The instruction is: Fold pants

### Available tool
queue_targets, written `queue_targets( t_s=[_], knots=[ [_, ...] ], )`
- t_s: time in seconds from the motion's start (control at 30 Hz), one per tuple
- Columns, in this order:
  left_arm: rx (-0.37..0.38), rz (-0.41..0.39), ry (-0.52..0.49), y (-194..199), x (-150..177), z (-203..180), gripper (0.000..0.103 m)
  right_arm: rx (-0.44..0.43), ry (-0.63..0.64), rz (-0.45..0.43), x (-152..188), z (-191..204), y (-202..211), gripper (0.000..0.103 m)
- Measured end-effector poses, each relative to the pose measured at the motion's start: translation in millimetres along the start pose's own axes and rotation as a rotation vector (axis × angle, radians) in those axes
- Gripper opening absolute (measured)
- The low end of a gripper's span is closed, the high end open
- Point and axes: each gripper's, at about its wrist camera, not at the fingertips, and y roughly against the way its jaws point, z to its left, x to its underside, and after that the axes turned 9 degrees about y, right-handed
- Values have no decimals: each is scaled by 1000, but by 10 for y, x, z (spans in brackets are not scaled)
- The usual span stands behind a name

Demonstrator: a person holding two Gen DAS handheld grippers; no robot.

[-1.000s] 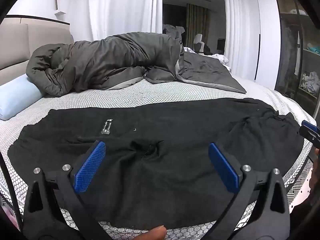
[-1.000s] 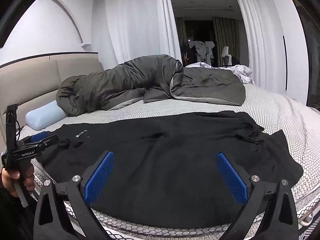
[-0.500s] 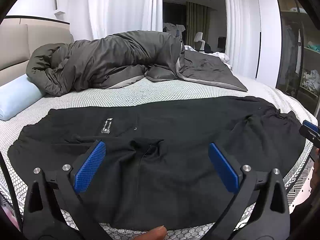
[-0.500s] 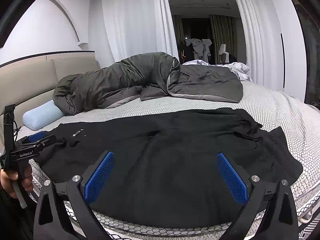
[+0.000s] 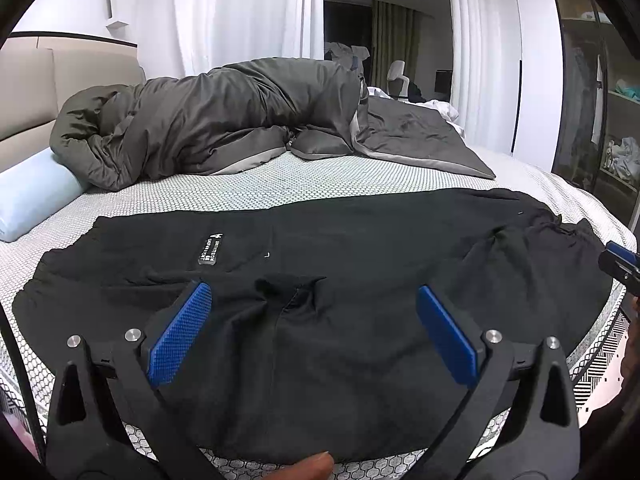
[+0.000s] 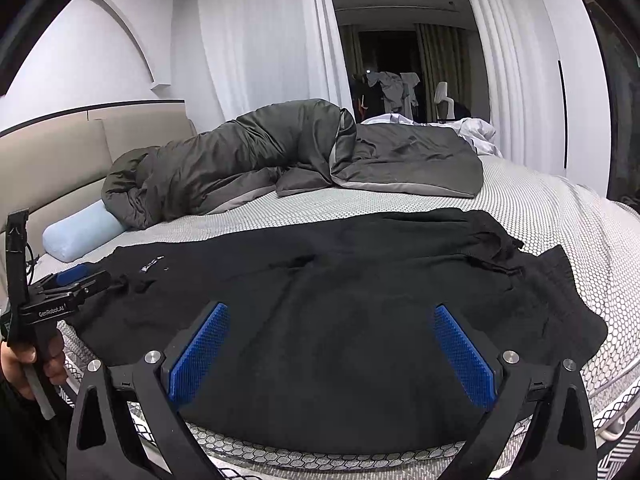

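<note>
The black pants [image 5: 360,280] sprawl across the lower middle of both views on the bed [image 5: 280,184], soft, limp and light by the look, best pinched at an edge, while the left gripper [image 5: 312,332] and right gripper [image 6: 332,348] gape wide, empty.
</note>
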Motion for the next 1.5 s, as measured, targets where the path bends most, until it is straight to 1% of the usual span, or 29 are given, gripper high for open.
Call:
queue_targets(
  t_s=[1.5],
  knots=[
    [-6, -2, -26, -2, 12, 32, 102, 17, 11, 10, -5, 48, -10, 103]
  ],
)
